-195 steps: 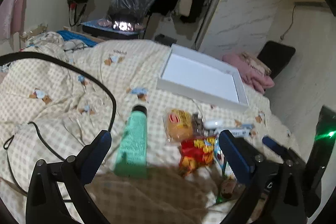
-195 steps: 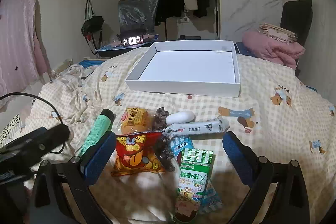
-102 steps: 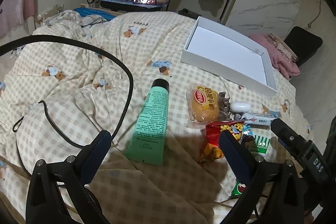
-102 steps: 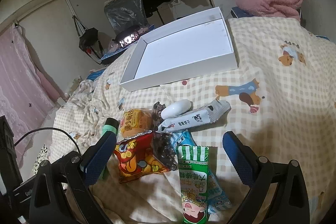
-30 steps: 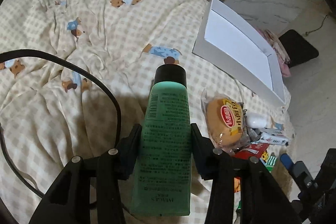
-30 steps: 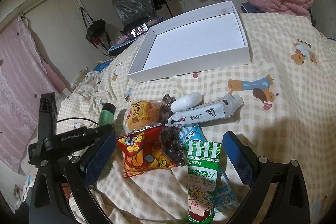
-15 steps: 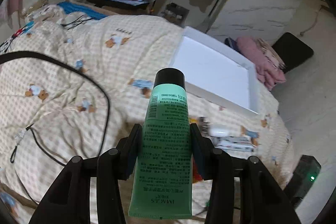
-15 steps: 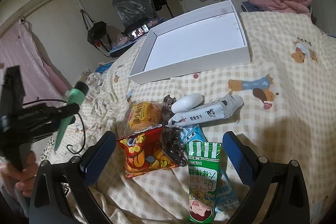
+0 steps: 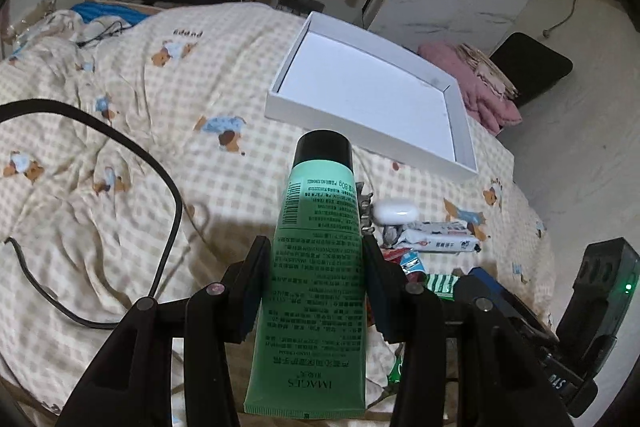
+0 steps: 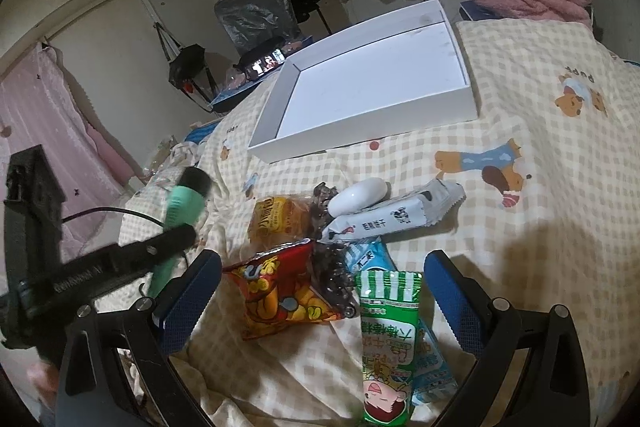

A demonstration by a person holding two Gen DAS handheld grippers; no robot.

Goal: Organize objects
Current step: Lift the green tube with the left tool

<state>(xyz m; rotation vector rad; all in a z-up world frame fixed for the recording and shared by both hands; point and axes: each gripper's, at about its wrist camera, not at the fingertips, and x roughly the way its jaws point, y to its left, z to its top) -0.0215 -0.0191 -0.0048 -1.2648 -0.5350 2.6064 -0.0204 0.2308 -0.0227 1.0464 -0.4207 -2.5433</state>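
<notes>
Left tool (image 9: 316, 291) clamped on green tube (image 9: 316, 267), cap forward along the fingers, aimed straight ahead at white tray (image 9: 462, 131) beyond. Right tool (image 10: 320, 295) wide, empty, over snacks.

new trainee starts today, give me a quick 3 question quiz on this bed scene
1. True or false: the left gripper is clamped on the green tube.
2. Multiple choice: the white box holds A) snacks B) nothing C) the tube.
3. Fill in: the right gripper hovers with its jaws ____ above the snack pile, with the red chip bag and the green striped packet below it.

Key: 1 true; 2 B; 3 open.
</notes>
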